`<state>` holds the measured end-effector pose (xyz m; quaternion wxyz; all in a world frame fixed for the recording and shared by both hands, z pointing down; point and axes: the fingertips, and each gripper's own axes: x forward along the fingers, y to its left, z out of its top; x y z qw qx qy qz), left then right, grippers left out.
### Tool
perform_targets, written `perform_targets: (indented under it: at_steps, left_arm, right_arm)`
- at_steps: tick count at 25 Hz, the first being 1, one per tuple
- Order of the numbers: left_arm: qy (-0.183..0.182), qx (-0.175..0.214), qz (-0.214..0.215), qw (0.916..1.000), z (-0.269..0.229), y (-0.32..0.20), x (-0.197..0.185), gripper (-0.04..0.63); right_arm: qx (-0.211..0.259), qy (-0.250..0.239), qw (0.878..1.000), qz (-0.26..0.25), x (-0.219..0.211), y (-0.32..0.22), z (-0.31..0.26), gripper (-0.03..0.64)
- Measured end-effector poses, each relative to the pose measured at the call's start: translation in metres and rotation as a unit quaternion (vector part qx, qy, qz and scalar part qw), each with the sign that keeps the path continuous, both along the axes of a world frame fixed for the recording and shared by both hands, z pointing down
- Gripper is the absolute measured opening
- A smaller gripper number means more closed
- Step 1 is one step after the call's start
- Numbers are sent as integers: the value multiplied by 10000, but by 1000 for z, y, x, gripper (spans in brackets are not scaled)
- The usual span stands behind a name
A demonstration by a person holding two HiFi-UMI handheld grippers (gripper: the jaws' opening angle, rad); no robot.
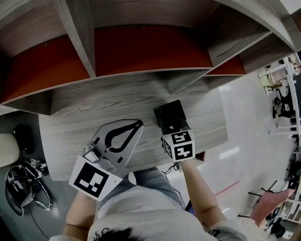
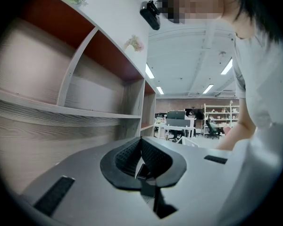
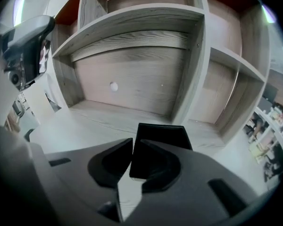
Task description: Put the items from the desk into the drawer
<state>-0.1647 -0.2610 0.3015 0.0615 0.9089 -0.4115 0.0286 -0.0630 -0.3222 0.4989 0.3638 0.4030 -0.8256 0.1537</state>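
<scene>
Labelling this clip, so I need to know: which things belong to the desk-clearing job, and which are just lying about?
Job: flat black rectangular box, gripped in the right claw; grey wood-grain desk; left claw, shut and empty.
Lying about: wooden shelf unit with red back panels; tangle of black cables left of the desk.

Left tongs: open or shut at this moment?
Shut. In the left gripper view the left tongs meet at their tips, with no gap and no item between them.
</scene>
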Motion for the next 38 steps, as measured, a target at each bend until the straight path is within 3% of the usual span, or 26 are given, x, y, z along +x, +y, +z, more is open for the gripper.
perform_targets:
  at_steps: [9,15,23,38]
  left_arm:
    - [-26,31,68,10000,-3,6,4,11]
    - [39,61,89,9999,-9,10,5,11]
    - [-21,240,326,9992,-21,26,11,11]
    - [-86,643,1362,9885,-33,99,28,11]
  right_arm:
    - [110,-135,9998,110,6,7,-8,37]
    - [172,-646,9976,189,2,17,-30,37]
    - [727,-1280,9890,146,-2,46,-100,37]
    - [1790,-1713,9649,868,6,134,-169,37]
